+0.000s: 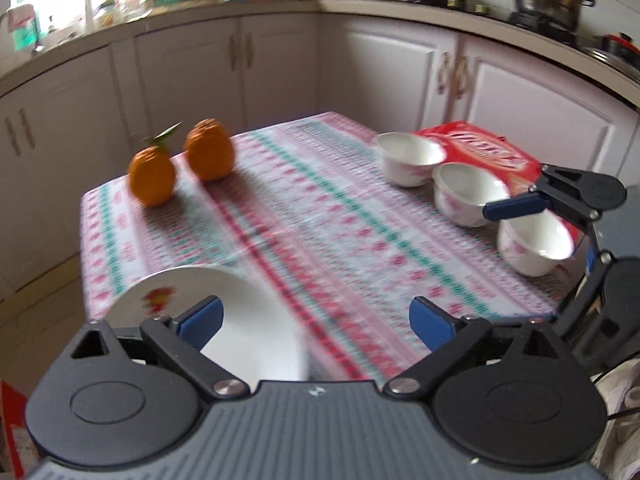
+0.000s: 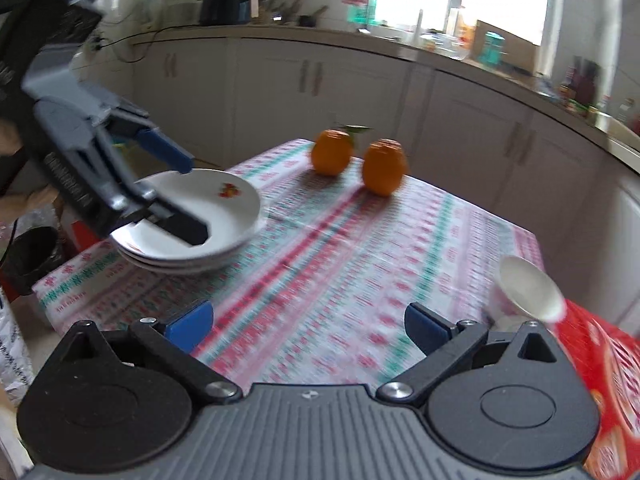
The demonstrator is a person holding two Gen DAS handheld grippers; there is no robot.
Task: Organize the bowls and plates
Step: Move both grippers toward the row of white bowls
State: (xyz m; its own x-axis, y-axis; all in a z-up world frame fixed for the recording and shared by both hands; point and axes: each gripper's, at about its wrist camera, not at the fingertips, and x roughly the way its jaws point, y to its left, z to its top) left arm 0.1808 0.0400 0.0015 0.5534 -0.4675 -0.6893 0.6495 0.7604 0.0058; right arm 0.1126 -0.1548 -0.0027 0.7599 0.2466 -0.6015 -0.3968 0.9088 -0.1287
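Observation:
A stack of white plates (image 2: 208, 216) with a fruit print sits at the table's near left corner; the top plate (image 1: 240, 320) lies under my left gripper (image 1: 316, 320), which is open and empty. In the right wrist view the left gripper (image 2: 188, 200) hovers over the stack, jaws apart. Three white bowls with pink flowers stand in a row on the right: far (image 1: 408, 156), middle (image 1: 468, 192), near (image 1: 536, 244). My right gripper (image 2: 308, 328) is open and empty, with one bowl (image 2: 528, 292) just to its right. It shows above the near bowl in the left wrist view (image 1: 532, 200).
Two oranges (image 1: 180, 160) stand at the table's far left edge. A red box (image 1: 488, 152) lies behind the bowls, also seen in the right wrist view (image 2: 600, 380). The patterned tablecloth (image 1: 320, 220) covers a small table. Cabinets and a cluttered counter (image 1: 280, 8) surround it.

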